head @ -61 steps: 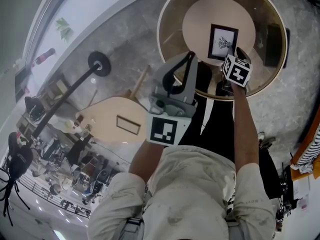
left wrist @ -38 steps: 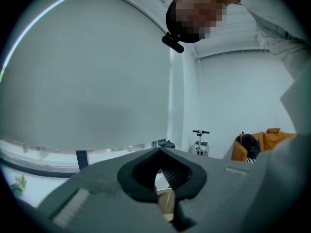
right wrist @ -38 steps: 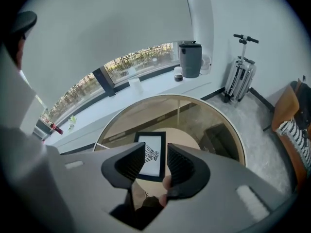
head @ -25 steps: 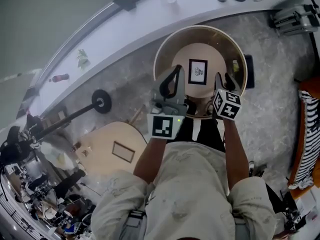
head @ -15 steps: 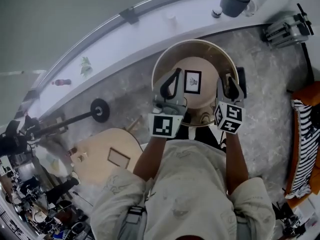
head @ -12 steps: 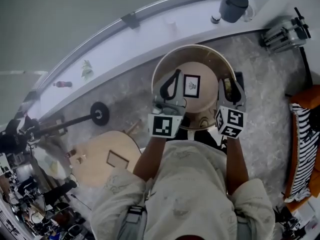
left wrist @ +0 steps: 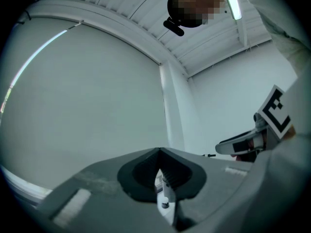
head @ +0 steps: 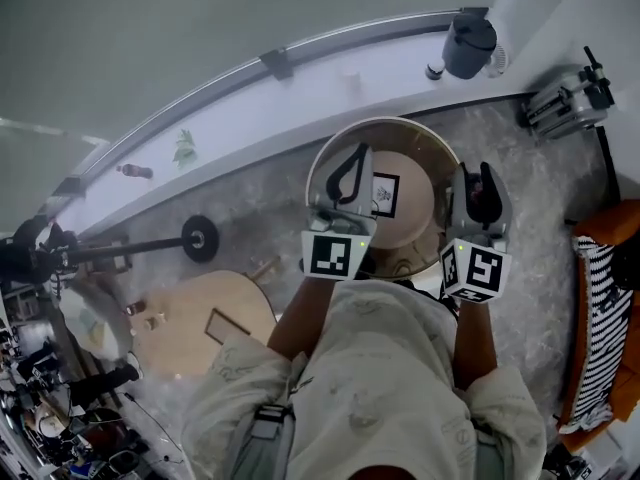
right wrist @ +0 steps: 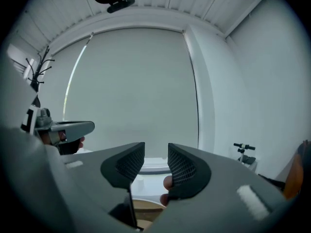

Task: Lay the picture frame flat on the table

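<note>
The picture frame (head: 386, 194), black with a white mat, lies flat on the pale inner disc of the round wooden table (head: 425, 148); my left gripper hides its left edge. The left gripper (head: 352, 163) is held up over the table's left side, its jaws meeting at a point (left wrist: 159, 152), shut on nothing. Off the table's right rim, my right gripper (head: 478, 176) is also held up. Its two ribbed pads stand apart (right wrist: 156, 153), open and empty. Both gripper views look at the window blind, not at the frame.
A curved white sill (head: 300, 83) runs behind the table, with a dark grey bin (head: 470, 43) on it. A black stand base (head: 200, 238) and a second wooden table (head: 200, 318) are at left. An orange seat with striped cloth (head: 600, 308) is at right.
Both grippers have drawn back from the frame and risen; the right one moved off to the table's right rim. The head camera has pulled back. The frame stays flat.
</note>
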The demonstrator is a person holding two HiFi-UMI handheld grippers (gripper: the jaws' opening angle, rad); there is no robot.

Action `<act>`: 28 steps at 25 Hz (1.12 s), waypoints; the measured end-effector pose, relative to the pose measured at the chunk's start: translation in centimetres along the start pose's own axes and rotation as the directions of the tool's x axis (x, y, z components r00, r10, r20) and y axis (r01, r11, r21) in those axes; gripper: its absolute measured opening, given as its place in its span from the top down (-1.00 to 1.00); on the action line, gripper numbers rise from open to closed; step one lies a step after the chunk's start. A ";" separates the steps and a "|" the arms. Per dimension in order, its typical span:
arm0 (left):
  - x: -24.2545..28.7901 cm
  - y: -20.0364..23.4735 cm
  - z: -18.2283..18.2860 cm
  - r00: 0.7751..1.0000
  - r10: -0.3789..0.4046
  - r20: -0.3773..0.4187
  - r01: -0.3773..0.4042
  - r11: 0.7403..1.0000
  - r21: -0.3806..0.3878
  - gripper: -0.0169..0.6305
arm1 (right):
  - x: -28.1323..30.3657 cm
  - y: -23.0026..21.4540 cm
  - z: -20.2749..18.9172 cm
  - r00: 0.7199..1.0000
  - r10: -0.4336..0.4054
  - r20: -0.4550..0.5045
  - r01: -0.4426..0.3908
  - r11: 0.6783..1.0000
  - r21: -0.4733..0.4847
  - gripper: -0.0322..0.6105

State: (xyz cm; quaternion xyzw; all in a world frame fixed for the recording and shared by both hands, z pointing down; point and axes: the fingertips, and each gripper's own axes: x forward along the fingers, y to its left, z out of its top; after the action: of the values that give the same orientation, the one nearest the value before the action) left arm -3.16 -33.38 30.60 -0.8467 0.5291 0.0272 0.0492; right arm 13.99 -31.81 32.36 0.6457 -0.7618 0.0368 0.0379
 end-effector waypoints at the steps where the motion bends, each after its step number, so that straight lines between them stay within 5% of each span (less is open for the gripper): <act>1: 0.0 0.1 0.4 1.000 0.002 0.006 -0.002 1.000 0.002 0.94 | -0.3 0.0 0.9 1.000 -0.002 0.028 0.003 1.000 -0.019 0.42; 9: 0.1 0.5 3.0 0.998 0.019 0.052 -0.019 1.000 -0.002 0.94 | -1.0 1.0 5.2 0.990 0.018 0.143 -0.002 0.994 -0.112 0.42; 28: -1.7 1.5 4.8 0.996 0.040 0.075 -0.042 0.998 0.035 0.94 | -1.3 1.4 4.9 0.990 0.027 0.142 -0.008 0.991 -0.135 0.57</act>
State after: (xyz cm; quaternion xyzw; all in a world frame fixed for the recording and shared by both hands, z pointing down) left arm -5.21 -32.02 25.95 -0.8330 0.5446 0.0498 0.0837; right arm 12.79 -30.79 27.35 0.6359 -0.7689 -0.0608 0.0262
